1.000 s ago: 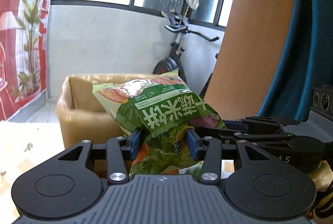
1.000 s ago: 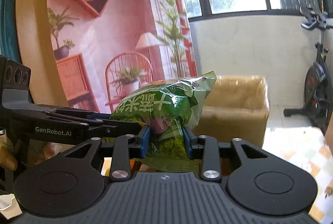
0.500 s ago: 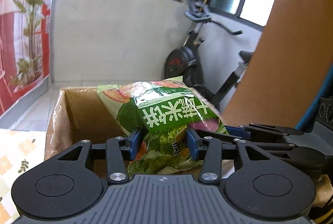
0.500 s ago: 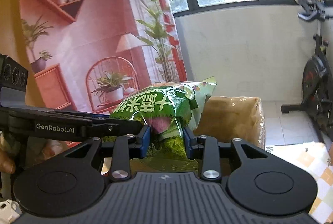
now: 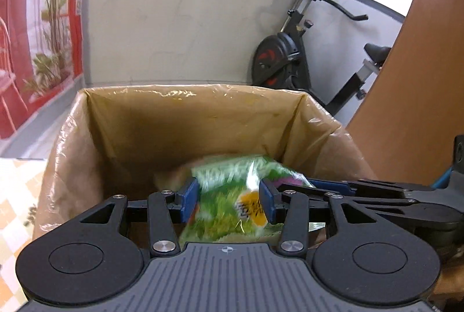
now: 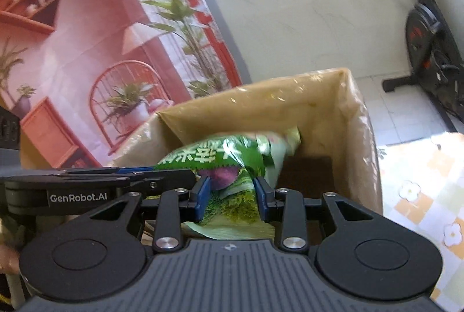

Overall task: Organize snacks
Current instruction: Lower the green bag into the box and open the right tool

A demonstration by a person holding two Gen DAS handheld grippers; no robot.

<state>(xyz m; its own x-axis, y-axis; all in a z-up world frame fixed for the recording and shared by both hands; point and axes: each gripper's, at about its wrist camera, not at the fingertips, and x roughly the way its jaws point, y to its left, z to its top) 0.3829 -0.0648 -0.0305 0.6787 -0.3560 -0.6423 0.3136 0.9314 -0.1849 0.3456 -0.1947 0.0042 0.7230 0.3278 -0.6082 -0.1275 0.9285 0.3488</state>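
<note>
Two hand-held grippers clamp one green snack bag (image 5: 232, 201): the left hand-held gripper (image 5: 229, 203) and right hand-held gripper (image 6: 232, 194) each pinch an end, likely to keep it level. It hangs inside the rim of the plastic-lined cardboard box (image 5: 185, 120), apparently for dropping in.

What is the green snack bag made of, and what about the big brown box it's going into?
The green snack bag looks like thin glossy plastic film: it crinkles and catches bright glints where the claws squeeze it. The brown box looks like cardboard, plain matte tan inside, but it seems wrapped or lined in clear shiny plastic: wrinkled glare runs along its rim and outer walls.
</note>
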